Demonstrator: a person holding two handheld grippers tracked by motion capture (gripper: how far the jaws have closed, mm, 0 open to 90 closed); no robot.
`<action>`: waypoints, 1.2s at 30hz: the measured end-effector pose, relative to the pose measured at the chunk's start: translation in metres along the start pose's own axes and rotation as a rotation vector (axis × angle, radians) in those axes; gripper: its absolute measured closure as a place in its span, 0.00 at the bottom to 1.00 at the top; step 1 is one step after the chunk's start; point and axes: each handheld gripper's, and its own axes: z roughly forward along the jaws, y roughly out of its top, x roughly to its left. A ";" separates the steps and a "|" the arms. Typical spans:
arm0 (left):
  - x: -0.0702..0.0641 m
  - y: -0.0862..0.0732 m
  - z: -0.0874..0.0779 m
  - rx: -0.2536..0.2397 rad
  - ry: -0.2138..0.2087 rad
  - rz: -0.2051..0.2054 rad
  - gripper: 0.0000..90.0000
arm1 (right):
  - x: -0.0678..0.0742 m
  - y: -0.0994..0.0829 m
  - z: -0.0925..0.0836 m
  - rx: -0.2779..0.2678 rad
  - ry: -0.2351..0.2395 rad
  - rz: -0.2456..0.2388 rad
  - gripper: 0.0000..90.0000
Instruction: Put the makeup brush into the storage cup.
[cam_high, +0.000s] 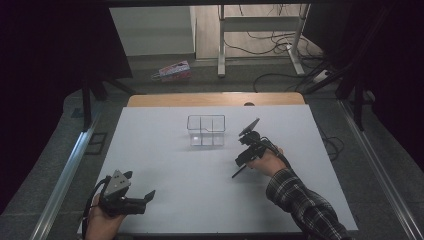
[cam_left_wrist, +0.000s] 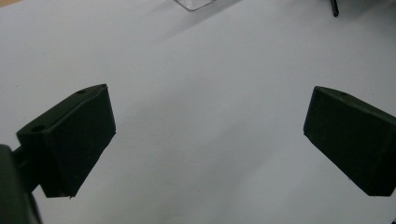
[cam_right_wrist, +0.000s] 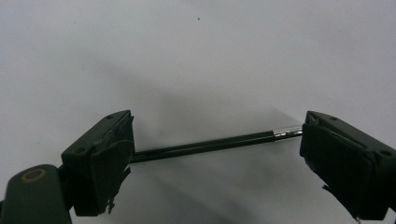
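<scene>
At the left of the high view, near the front edge of the white counter (cam_high: 165, 150), the left gripper (cam_high: 142, 197) was seen held in a hand (cam_high: 100, 220), a grey three-cornered plate on its top and its jaws pointed toward the right. In the left gripper view those jaws were shown set wide apart, with bare counter surface between them and nothing touched by either pad. Further along, toward the middle of the counter and nearer its far edge, a clear plastic box (cam_high: 206, 130) divided into compartments was seen standing upright; whether anything lay in the compartments could not be told. A corner of that box (cam_left_wrist: 195, 3) was caught at the top edge of the left gripper view. To the right of the box, and apart from it, the right gripper (cam_high: 242, 162) was held in the other hand (cam_high: 265, 161), whose forearm was covered by a checked sleeve (cam_high: 300, 205). A thin black pen (cam_high: 239, 172) was seen slanting out below that gripper, its low end close to the counter. In the right gripper view the pen (cam_right_wrist: 205, 145) was shown lying crosswise between the two jaws, its dark end against the pad on the left of that view and its silver tip against the pad on the right, so that it was held lengthwise by jaws standing nearly at their widest.
</scene>
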 end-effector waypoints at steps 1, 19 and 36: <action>0.000 0.000 0.000 0.000 -0.001 0.001 0.03 | 0.000 -0.001 0.002 -0.002 0.002 0.002 0.12; -0.001 0.000 0.000 0.002 -0.001 0.008 0.03 | 0.000 0.001 0.002 0.059 -0.039 -0.017 0.65; -0.001 0.000 0.000 0.003 -0.001 0.005 0.03 | -0.006 0.001 -0.001 0.106 0.021 -0.073 0.95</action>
